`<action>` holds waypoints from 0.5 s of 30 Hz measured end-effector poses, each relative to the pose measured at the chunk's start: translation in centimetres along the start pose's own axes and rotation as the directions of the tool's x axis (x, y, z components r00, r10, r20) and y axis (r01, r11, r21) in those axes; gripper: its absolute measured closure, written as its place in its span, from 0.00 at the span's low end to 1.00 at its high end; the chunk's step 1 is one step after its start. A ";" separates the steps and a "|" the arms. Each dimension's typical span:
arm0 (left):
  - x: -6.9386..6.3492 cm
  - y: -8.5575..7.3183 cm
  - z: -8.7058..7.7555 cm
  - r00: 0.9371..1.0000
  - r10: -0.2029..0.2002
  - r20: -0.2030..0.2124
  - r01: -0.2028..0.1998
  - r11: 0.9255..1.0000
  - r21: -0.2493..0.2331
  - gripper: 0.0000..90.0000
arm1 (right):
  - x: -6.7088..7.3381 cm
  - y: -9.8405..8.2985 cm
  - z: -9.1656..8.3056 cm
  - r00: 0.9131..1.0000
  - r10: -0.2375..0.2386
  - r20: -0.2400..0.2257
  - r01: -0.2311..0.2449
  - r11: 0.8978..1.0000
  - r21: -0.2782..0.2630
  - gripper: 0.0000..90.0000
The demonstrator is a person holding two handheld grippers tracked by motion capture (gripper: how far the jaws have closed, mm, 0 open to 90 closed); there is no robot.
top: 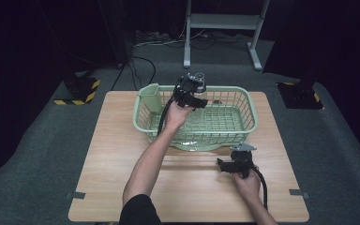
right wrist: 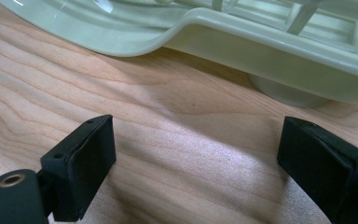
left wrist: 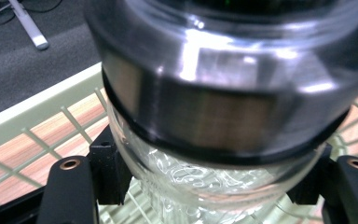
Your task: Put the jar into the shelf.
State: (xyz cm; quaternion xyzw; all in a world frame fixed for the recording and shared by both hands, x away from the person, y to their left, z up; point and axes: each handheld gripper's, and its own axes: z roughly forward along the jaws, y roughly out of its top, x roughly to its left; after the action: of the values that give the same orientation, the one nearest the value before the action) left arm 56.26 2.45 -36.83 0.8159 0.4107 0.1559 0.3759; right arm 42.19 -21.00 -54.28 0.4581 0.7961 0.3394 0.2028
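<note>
My left gripper (top: 192, 90) hangs over the back left part of a light green plastic basket (top: 249, 108), shut on a clear glass jar (top: 198, 77). In the left gripper view the jar (left wrist: 223, 93) looms close, with a dark metallic band around it. Both black pads (left wrist: 109, 170) press on its glass body below the band. The basket's rim (left wrist: 37, 105) and grid floor lie beneath. My right gripper (top: 236, 161) rests low over the wooden table (top: 122, 178), just in front of the basket. In the right gripper view it (right wrist: 193, 168) stands open over bare wood.
A small green compartment (top: 149, 96) sits at the basket's left end. The basket's base and foot (right wrist: 284, 93) lie just ahead of the right jaws. Black-and-yellow floor weights (top: 77, 91) and a white stand (top: 220, 21) are beyond the table.
</note>
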 end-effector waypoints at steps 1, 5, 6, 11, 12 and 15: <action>0.1 0.1 0.6 1.000 -0.012 -0.014 0.013 1.000 0.009 0.35 | 0.0 0.0 0.0 1.000 -0.001 0.000 0.001 1.000 -0.001 0.12; 0.7 0.4 2.5 0.997 -0.060 -0.044 0.062 0.997 0.038 0.35 | 0.0 0.0 0.0 1.000 0.000 0.000 0.000 1.000 0.001 0.12; 0.7 0.5 2.9 0.997 -0.067 -0.049 0.069 0.997 0.042 0.35 | 0.0 0.0 0.0 1.000 0.001 0.000 -0.001 1.000 0.001 0.12; 0.8 1.0 4.9 0.994 -0.066 -0.093 0.074 0.994 0.083 0.35 | 0.0 0.0 0.0 1.000 0.002 0.000 -0.002 1.000 0.000 0.12; 0.8 1.0 4.9 0.994 -0.066 -0.093 0.074 0.994 0.083 0.35 | 0.0 0.0 0.0 1.000 0.002 0.000 -0.002 1.000 0.000 0.12; 0.8 0.9 6.0 0.991 -0.078 -0.109 0.089 0.991 0.100 0.35 | 0.0 0.0 0.0 1.000 -0.001 0.000 0.001 1.000 0.003 0.12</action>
State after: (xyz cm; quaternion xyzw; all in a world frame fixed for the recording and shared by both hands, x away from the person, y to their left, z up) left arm 60.67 -0.15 -40.20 0.8073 0.4712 0.1607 0.3167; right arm 42.18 -21.02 -54.27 0.4580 0.7969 0.3381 0.2025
